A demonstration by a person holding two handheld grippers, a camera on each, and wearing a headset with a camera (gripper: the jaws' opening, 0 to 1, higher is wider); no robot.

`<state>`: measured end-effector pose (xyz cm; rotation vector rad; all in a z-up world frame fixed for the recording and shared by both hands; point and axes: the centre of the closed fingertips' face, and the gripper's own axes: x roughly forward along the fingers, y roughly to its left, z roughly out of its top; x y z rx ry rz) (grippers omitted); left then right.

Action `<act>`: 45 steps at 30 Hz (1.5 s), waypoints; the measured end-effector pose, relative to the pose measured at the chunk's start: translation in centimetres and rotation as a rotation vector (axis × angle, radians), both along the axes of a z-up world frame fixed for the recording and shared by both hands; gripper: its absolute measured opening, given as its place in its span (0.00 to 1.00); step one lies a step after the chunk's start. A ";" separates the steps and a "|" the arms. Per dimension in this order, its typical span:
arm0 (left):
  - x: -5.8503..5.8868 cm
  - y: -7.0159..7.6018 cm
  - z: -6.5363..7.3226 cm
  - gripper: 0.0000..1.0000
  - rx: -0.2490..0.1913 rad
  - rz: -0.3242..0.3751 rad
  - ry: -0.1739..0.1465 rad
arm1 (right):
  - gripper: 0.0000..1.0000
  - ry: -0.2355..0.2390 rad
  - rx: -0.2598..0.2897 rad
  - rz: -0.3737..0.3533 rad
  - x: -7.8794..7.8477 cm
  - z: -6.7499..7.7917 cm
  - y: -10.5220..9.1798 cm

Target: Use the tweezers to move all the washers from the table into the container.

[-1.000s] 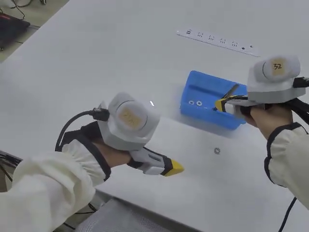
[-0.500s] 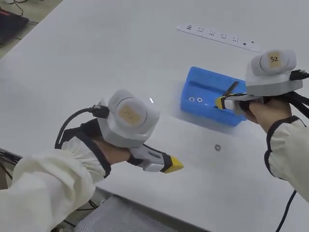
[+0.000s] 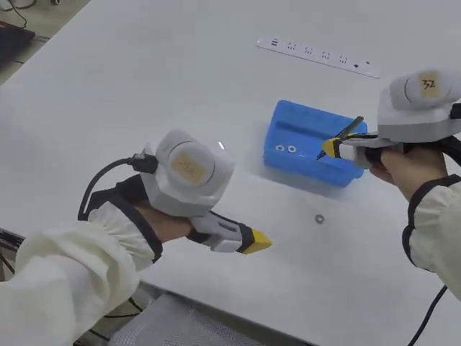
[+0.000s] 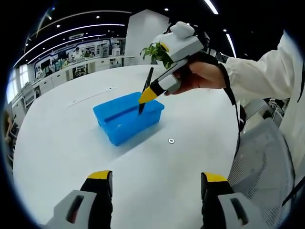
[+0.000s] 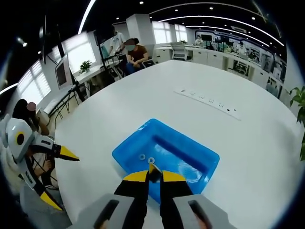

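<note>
Right hand-held gripper (image 3: 328,149), clamped on tweezers (image 3: 346,134), hovers over the container (image 3: 287,117); a washer (image 3: 320,218) lies on the tabletop (image 3: 144,86) nearer the person.

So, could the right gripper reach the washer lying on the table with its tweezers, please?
Probably yes: the right gripper holds the tweezers over the container, and the washer lies on bare table near it, with nothing between.

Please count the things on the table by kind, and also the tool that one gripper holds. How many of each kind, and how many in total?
Container: 1
Washers: 3 (2 in the container, 1 on the table)
Tweezers: 1
Power strip: 1
Total: 6
</note>
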<state>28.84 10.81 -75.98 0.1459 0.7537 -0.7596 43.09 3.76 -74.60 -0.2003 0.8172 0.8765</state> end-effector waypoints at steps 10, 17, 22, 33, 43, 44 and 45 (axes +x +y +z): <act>0.0 -0.6 0.3 0.77 -0.012 0.002 -0.009 | 0.04 -0.050 0.038 0.030 -2.6 3.2 -0.9; -0.1 -0.8 0.3 0.77 -0.011 -0.002 -0.012 | 0.04 -0.055 0.034 0.076 -4.6 3.5 -1.1; -0.1 -0.8 0.4 0.77 -0.013 -0.002 -0.014 | 0.04 -0.041 0.025 0.088 -6.2 2.6 -1.7; -0.1 -1.2 0.1 0.77 -0.016 -0.006 -0.009 | 0.04 0.032 0.010 0.079 -8.5 -1.0 -2.7; 0.1 -1.2 0.3 0.78 -0.023 0.001 -0.021 | 0.04 0.075 -0.031 0.083 -9.0 -3.4 -3.2; 0.1 -1.2 0.3 0.78 -0.023 0.001 -0.021 | 0.04 0.075 -0.033 0.084 -9.0 -3.5 -3.2; 0.1 -1.3 0.3 0.78 -0.024 0.002 -0.021 | 0.04 0.077 -0.038 0.084 -9.0 -3.6 -3.3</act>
